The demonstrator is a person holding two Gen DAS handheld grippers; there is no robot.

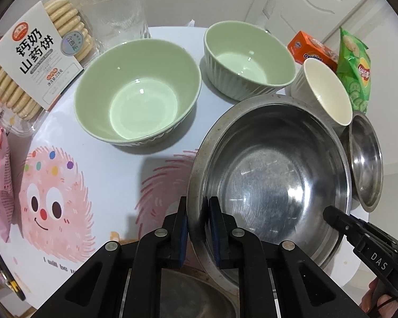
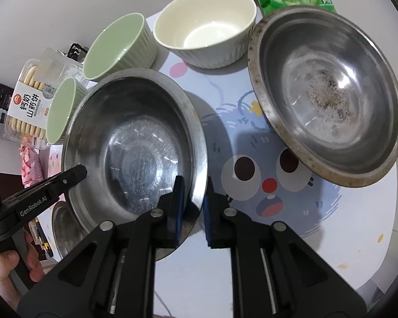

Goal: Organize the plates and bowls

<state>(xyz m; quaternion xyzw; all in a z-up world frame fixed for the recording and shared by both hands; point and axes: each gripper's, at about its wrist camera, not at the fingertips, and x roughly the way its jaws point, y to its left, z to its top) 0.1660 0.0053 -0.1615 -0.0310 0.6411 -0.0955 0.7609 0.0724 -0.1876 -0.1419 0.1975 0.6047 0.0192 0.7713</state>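
Steel bowl [image 1: 273,175], the large one, is clamped at its rim by both grippers, each pointing steeply downward. The left gripper [image 1: 198,212] pinches the rim on one side, one blue pad inside the bowl and one outside; the right gripper [image 2: 194,193] grips the opposite rim the same way. A hand [image 2: 10,273] shows holding the left gripper's handle. The held bowl is empty and scratched.

Beyond the left fingers stand two empty green bowls [image 1: 138,92], one smooth and near, one ribbed [image 1: 248,61] farther off. A ribbed white bowl [image 2: 204,26] sits ahead of the right fingers, also empty. To the right of the right fingers a second steel bowl [image 2: 329,92] holds dark speckled residue at its bottom.

All rest on a white table [image 2: 345,251] printed with fuzzy cartoon faces, pink and blue. A biscuit pack [image 1: 37,61], a clear glass [image 1: 119,13], an orange box [image 1: 311,49] and a green crisp bag [image 1: 354,71] ring the far edge, a white door [image 1: 318,2] behind.
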